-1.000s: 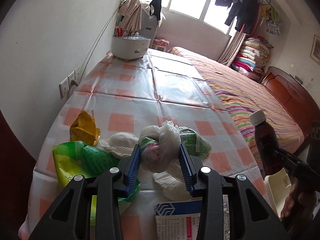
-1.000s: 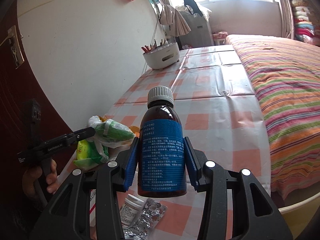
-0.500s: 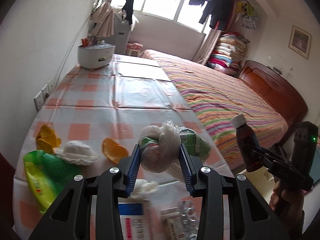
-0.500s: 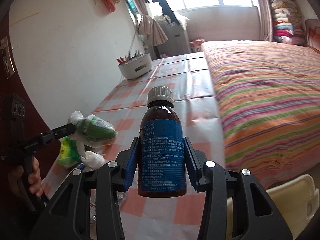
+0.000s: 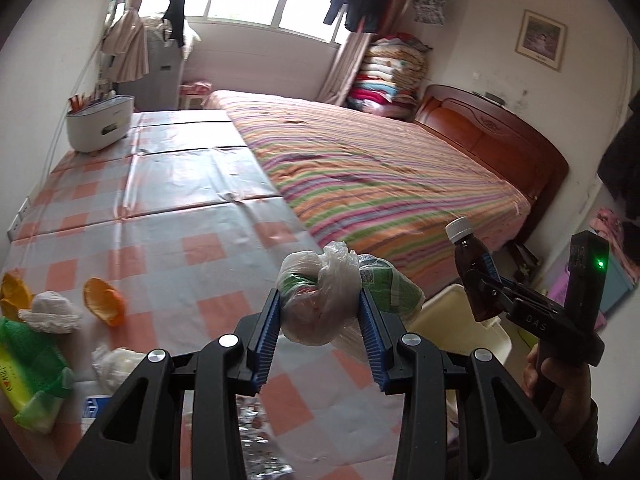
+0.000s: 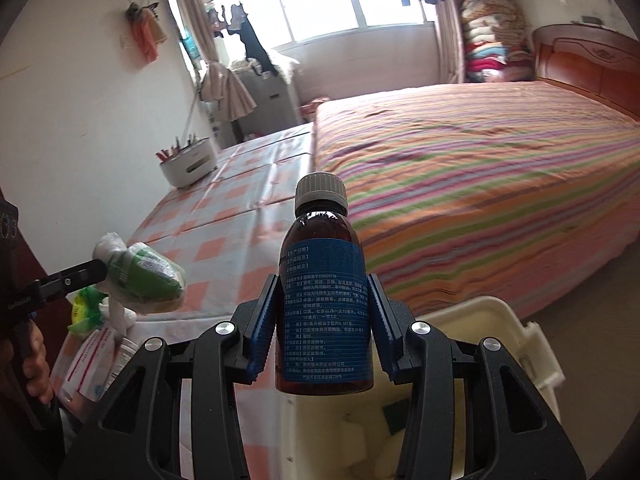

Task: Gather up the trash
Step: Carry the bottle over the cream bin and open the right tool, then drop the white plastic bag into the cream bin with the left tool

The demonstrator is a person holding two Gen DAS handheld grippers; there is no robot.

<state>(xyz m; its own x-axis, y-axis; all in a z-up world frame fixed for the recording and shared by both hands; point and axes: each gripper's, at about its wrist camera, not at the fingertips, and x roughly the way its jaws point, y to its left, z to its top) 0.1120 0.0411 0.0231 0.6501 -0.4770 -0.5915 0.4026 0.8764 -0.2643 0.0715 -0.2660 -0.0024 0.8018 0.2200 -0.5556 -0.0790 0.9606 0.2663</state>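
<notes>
Left wrist view: the left gripper pinches a knotted plastic bag of rubbish between its blue pads, the bundle held in the air above the table's near right edge, with a green-printed wrapper bulging out of its right side. The table wears a checked orange-and-white cloth and stands against the striped bed. Near its left edge lie an orange peel, a white crumpled tissue and a green-and-yellow packet; a foil blister strip lies at the near edge, partly hidden by the gripper body. A white pot holding sticks stands at the far left corner. Right wrist view: the right gripper clamps a brown medicine bottle upright by its blue label, white cap on top, directly above the open cream bin that sits on the floor just beside the table's right edge and the bed. Inside the bin show pale lumps and one dark green piece, too blurred to identify with confidence. The same bottle appears at the right of the left wrist view, tilted slightly, above the bin's rim. A paper box and a small tube lie at the table's near left corner, under the bag.
</notes>
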